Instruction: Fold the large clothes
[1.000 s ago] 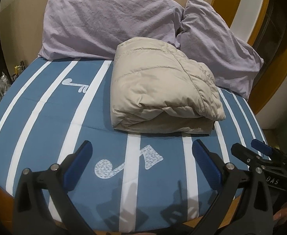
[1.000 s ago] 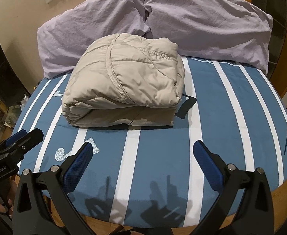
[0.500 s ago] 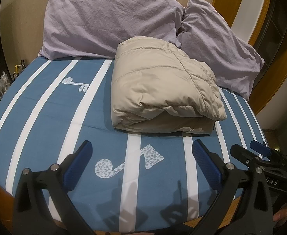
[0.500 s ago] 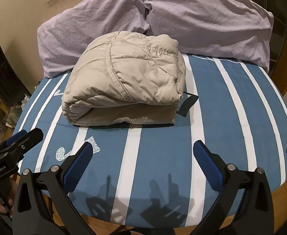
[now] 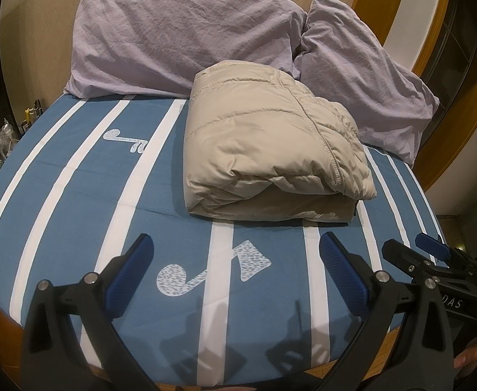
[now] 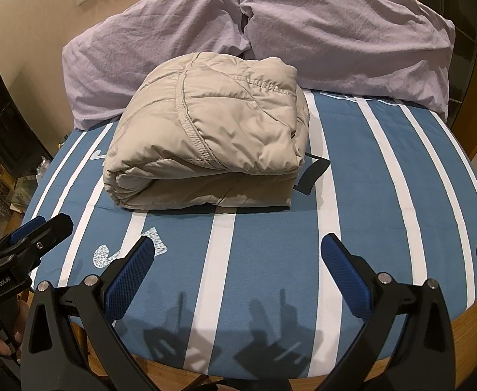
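Note:
A beige puffer jacket (image 5: 271, 150) lies folded into a thick bundle on the blue bed with white stripes (image 5: 59, 189). It also shows in the right wrist view (image 6: 212, 143). My left gripper (image 5: 235, 260) is open and empty, over the bed's near edge, well short of the jacket. My right gripper (image 6: 238, 260) is open and empty, likewise short of the jacket. The right gripper also shows at the right edge of the left wrist view (image 5: 433, 257), and the left gripper at the left edge of the right wrist view (image 6: 33, 234).
Two lilac pillows (image 5: 179, 39) (image 5: 362, 75) lean against the wall behind the jacket. A black strap (image 6: 315, 172) lies on the bed beside the jacket's right side. The bed's wooden edge (image 6: 466, 319) runs along the front. A cluttered shelf (image 5: 4, 137) stands at left.
Both views have drifted slightly; the jacket sits a little nearer in frame. The grippers stay open and the jacket has not moved on the bed.

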A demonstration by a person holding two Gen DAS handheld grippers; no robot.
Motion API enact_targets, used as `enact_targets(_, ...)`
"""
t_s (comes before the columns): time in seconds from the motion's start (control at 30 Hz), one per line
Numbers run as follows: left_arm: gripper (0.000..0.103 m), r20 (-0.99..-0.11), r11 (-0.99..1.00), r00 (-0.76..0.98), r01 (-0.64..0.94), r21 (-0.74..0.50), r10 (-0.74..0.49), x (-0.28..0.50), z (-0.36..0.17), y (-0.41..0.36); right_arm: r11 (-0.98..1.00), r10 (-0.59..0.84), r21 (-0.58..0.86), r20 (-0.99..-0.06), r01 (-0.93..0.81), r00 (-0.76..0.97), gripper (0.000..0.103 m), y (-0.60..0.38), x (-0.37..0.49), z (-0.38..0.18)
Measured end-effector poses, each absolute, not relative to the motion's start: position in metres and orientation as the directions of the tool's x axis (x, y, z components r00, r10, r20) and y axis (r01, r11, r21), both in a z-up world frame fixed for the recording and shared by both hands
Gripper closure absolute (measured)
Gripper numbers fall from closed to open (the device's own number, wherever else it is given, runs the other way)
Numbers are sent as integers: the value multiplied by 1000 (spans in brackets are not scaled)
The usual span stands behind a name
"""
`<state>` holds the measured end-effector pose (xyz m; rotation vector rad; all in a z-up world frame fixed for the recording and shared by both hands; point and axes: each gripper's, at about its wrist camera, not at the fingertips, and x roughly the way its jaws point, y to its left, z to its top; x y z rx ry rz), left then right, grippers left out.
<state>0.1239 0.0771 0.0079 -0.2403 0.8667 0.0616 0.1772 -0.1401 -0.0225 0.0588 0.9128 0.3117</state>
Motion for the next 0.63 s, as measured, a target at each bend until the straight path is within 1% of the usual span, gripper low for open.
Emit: enact_targets(0.63,2,-759,971,650,-157,-179,-35,123,8,76,954,291,183,-768,-239,570,1,-140,177,-23)
